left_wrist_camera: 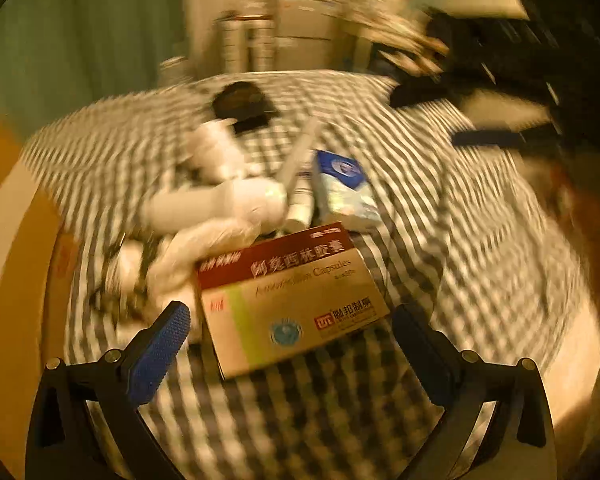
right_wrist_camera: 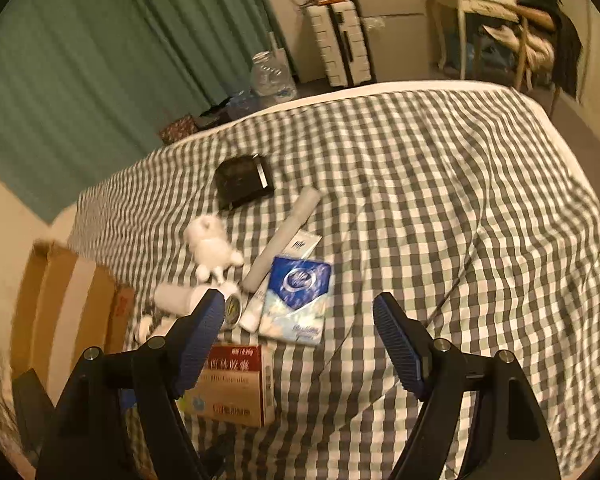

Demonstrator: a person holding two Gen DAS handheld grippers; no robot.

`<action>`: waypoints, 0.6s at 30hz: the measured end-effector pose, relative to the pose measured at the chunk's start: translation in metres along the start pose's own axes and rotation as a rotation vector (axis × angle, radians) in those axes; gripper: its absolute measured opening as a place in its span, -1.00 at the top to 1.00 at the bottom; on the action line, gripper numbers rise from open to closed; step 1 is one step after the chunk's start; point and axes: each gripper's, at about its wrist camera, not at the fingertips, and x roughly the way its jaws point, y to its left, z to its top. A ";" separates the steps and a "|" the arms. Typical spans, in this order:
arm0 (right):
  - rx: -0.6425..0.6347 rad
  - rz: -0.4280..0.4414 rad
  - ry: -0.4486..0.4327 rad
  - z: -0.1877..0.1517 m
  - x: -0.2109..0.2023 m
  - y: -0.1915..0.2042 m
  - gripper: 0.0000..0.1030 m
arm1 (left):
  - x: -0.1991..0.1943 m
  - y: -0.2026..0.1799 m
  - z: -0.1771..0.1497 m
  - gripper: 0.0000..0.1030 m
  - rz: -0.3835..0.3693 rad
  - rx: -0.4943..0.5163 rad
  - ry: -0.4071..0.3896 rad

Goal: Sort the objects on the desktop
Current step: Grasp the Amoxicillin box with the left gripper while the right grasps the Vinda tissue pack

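Observation:
A red and gold medicine box (left_wrist_camera: 288, 296) lies on the checked cloth (left_wrist_camera: 440, 248), between the fingers of my open left gripper (left_wrist_camera: 290, 324), which is just short of it. It also shows in the right wrist view (right_wrist_camera: 236, 384). Behind it lie a blue tissue pack (right_wrist_camera: 298, 296), a white tube (right_wrist_camera: 256, 306), a grey roll (right_wrist_camera: 284, 236), a white plush toy (right_wrist_camera: 212, 248), a white bottle (right_wrist_camera: 180, 298) and a black box (right_wrist_camera: 242, 180). My right gripper (right_wrist_camera: 300, 320) is open and empty above the cloth, near the tissue pack.
A cardboard box (right_wrist_camera: 72, 308) stands at the left edge of the cloth. Green curtains (right_wrist_camera: 100, 60), suitcases (right_wrist_camera: 340, 40), a water jug (right_wrist_camera: 270, 74) and a chair (right_wrist_camera: 520, 32) stand beyond the far edge. The left wrist view is motion-blurred.

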 end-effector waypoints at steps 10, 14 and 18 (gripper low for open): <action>0.122 0.082 0.039 0.000 0.011 -0.031 -0.49 | 0.051 -0.025 0.021 -1.00 -0.072 0.412 0.067; 0.134 0.092 0.036 0.000 0.010 -0.036 -0.48 | 0.071 -0.022 0.026 -1.00 -0.127 0.390 0.115; 0.143 0.092 0.042 0.000 0.011 -0.038 -0.48 | 0.068 -0.019 0.024 -0.89 -0.122 0.350 0.089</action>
